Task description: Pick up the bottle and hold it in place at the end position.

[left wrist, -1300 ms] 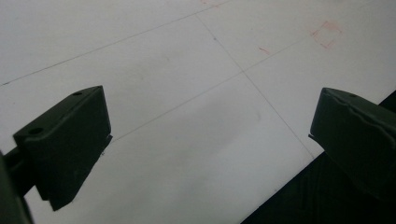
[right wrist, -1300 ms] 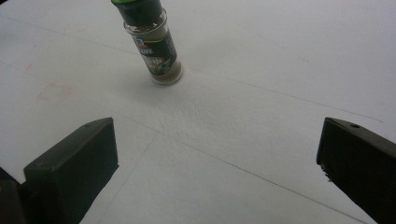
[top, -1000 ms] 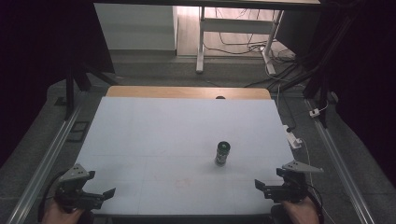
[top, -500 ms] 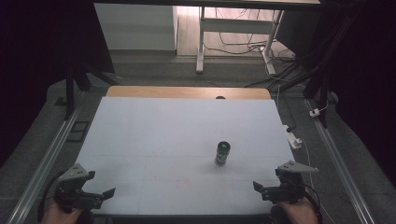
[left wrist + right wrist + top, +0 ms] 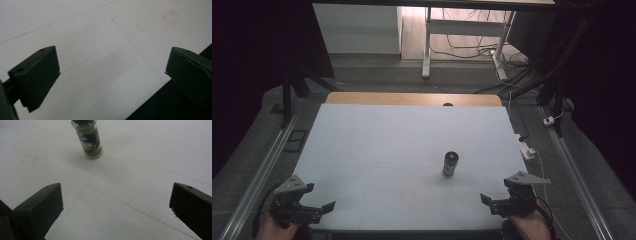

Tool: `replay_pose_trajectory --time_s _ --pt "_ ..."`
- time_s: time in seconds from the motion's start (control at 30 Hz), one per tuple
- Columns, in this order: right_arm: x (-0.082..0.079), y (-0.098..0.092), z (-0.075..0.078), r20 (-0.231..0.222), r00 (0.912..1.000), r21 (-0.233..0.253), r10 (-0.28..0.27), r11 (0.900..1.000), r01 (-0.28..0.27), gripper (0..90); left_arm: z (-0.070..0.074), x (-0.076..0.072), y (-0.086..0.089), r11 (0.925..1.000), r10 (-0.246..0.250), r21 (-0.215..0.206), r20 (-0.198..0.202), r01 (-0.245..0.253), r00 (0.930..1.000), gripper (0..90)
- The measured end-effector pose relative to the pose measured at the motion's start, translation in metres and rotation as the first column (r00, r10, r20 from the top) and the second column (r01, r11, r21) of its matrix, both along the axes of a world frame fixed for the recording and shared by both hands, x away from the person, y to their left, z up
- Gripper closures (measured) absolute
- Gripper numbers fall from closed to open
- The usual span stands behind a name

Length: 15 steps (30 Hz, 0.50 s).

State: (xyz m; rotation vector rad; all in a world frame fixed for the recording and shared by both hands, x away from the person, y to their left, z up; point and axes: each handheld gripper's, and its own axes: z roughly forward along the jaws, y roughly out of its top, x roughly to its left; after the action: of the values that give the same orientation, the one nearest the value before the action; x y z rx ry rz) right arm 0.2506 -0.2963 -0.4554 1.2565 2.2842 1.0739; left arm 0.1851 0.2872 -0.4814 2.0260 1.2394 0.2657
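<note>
From above, your left claw (image 5: 319, 209) and right claw (image 5: 492, 201) sit at the near corners of the white counter (image 5: 377, 145), with a spice jar (image 5: 451, 164) upright right of centre. Your left gripper view shows jaws spread over bare counter. Your right gripper view shows jaws spread, the jar ahead, well apart.

The bench (image 5: 377, 150) has a white top crossed by thin lines, with a bare wooden strip along its far edge. A small spice jar (image 5: 451, 164) stands upright on it, right of centre. A faint red square mark (image 5: 408, 195) lies nearer the front edge.
</note>
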Motion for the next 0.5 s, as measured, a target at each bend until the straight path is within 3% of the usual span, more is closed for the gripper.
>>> replay_pose_trajectory --time_s 0.5 --pt "0.0089 0.0063 0.002 0.031 0.9979 0.026 0.056 0.998 -0.057 0.0 -0.0001 0.0001 0.0004 1.0 0.001 -0.005 -0.001 -0.001 1.0 0.5"
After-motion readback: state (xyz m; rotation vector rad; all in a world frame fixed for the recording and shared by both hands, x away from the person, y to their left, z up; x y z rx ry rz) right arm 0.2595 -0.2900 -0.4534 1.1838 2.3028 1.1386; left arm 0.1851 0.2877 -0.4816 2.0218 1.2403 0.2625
